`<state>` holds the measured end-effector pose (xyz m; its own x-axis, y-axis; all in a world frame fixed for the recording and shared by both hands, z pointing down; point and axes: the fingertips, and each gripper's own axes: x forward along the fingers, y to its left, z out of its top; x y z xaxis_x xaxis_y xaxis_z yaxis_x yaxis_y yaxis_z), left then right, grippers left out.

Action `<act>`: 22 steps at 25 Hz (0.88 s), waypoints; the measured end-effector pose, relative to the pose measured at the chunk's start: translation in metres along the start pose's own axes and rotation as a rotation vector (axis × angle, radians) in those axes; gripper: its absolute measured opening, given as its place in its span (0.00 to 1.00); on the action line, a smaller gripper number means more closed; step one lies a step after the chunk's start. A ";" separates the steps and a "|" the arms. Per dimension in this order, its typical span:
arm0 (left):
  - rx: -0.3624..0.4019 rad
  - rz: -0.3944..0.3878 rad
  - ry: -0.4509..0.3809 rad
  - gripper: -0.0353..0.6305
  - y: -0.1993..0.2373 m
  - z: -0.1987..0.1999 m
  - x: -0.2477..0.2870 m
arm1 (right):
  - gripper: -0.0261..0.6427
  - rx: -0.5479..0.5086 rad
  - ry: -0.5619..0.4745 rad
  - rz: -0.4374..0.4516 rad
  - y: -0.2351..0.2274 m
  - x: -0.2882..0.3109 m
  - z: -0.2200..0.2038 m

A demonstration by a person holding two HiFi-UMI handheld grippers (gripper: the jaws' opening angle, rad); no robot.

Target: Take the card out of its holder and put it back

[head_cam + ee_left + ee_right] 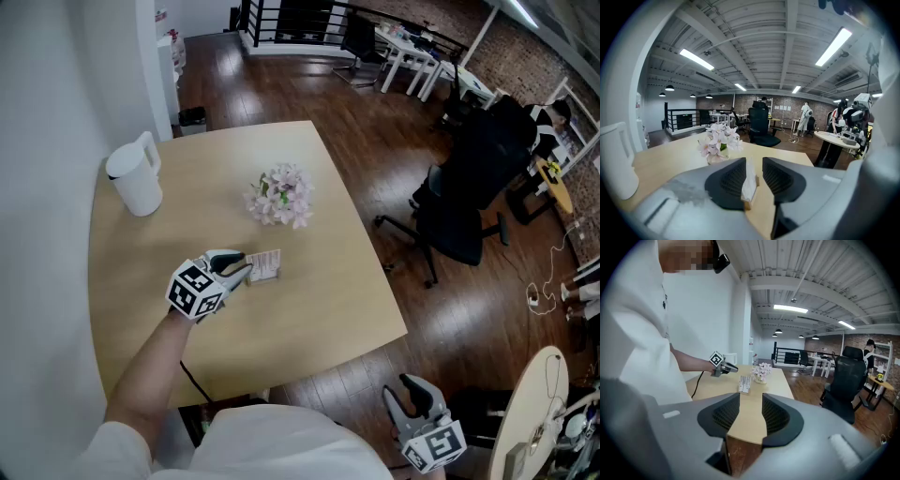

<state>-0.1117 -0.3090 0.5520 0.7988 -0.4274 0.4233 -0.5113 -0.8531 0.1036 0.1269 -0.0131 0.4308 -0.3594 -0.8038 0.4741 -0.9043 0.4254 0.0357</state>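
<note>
White card (749, 182) stands edge-on, ungripped, between the left gripper's (247, 268) wide-open jaws; an off-centre squeeze could topple its wooden holder (748, 202).

— Where's the card?
— The card (749, 180) stands upright in its holder (750, 202), right between the spread jaws of the left gripper (247, 266). It sits nearer the left pad than the right one, and I can't tell whether it touches.
— What do they look like?
— A thin white card with fine print, edge-on to that claw. The holder is a small pale wooden block lying flat under the jaw tips.
— And from the right gripper (751, 416)?
— Well apart, ahead of its jaws.
</note>
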 end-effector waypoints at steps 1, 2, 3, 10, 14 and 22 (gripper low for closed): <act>0.000 -0.004 0.011 0.23 0.008 -0.003 0.009 | 0.27 0.007 0.006 -0.012 -0.002 0.001 -0.001; 0.001 -0.008 0.023 0.23 0.015 -0.005 0.018 | 0.27 0.013 0.013 -0.023 -0.004 0.001 -0.003; 0.001 -0.013 0.035 0.23 0.021 -0.008 0.026 | 0.27 0.019 0.019 -0.034 -0.006 0.002 -0.004; 0.004 -0.086 0.120 0.23 0.032 -0.030 0.069 | 0.27 0.055 0.058 -0.099 -0.015 -0.003 -0.015; -0.001 -0.105 0.145 0.16 0.031 -0.039 0.077 | 0.27 0.068 0.071 -0.116 -0.017 -0.008 -0.021; -0.005 -0.136 0.118 0.08 0.029 -0.032 0.075 | 0.27 0.076 0.079 -0.105 -0.020 -0.005 -0.027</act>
<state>-0.0765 -0.3569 0.6153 0.8180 -0.2700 0.5079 -0.4031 -0.8990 0.1713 0.1526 -0.0063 0.4517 -0.2458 -0.8056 0.5390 -0.9517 0.3061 0.0236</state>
